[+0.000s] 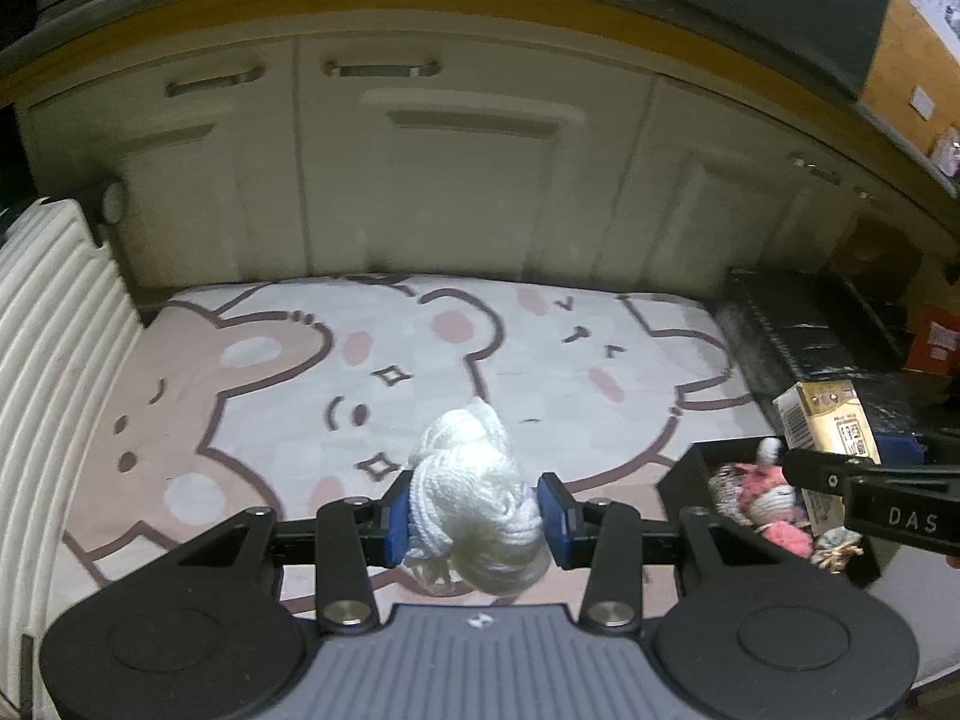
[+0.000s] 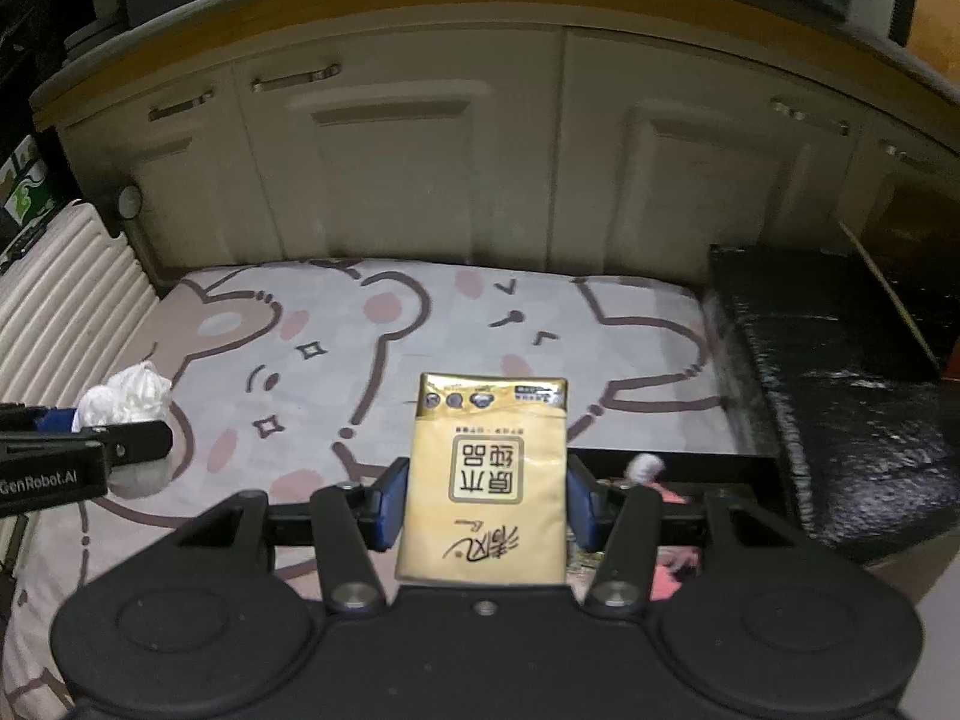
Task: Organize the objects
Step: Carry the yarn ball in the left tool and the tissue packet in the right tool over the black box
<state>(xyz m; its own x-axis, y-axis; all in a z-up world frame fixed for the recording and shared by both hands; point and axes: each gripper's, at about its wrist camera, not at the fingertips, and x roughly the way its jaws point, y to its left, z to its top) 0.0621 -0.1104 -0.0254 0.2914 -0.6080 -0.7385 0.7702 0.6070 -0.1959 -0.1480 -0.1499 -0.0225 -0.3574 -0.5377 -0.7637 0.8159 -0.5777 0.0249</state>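
Note:
My left gripper [image 1: 474, 516] is shut on a bundle of white yarn [image 1: 474, 492], held above the cartoon bear rug [image 1: 300, 372]. My right gripper [image 2: 487, 504] is shut on a yellow tissue packet [image 2: 487, 474], its blue pads pressing both sides. In the left wrist view the tissue packet [image 1: 828, 420] and the right gripper's black finger [image 1: 840, 474] show at the right. From the right wrist view, the white yarn [image 2: 126, 399] and the left gripper's finger [image 2: 132, 441] appear at the left edge. A black box [image 1: 690, 474] with pink knitted toys [image 1: 774, 498] lies below on the right.
Cream cabinet doors [image 1: 456, 180] with handles stand behind the rug. A ribbed white case [image 1: 54, 324] borders the rug's left side. A black glossy block [image 2: 840, 396] sits to the right, beyond the black box [image 2: 744, 456]. An orange item [image 1: 936, 339] lies at far right.

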